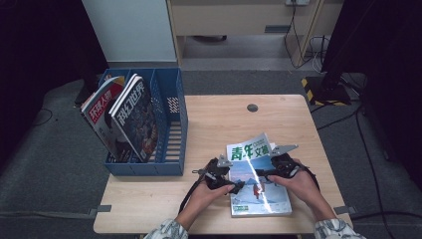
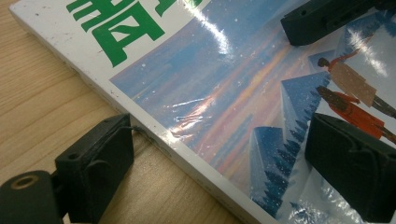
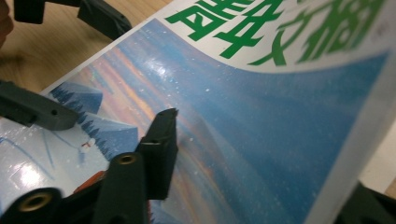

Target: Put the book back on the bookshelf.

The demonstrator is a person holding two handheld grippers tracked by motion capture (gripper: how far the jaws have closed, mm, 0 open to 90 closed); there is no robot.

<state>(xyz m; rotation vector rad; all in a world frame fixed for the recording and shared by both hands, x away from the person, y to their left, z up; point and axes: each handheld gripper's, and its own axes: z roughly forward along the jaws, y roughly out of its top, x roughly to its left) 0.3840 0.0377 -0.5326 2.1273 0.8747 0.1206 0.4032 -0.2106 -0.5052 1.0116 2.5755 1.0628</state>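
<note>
A magazine [image 1: 260,198] with a blue snow-scene cover and green characters lies at the table's front right, its far end curled up off the wood. My right gripper [image 1: 264,173] is shut on the magazine [image 3: 261,102] at its right edge, one jaw on the cover and the other under the edge. My left gripper [image 1: 238,186] is open and straddles the spine of the magazine [image 2: 210,84]: one jaw stands on the table, the other over the cover. In the left gripper view, a jaw of the right gripper [image 2: 322,18] shows at the top.
A blue file rack [image 1: 171,124] stands at the table's left edge with two magazines [image 1: 130,115] leaning in its left slots; the right slot is free. A round cable hole [image 1: 252,107] sits at the back of the wooden table [image 1: 219,124]. Cables lie on the floor at the right.
</note>
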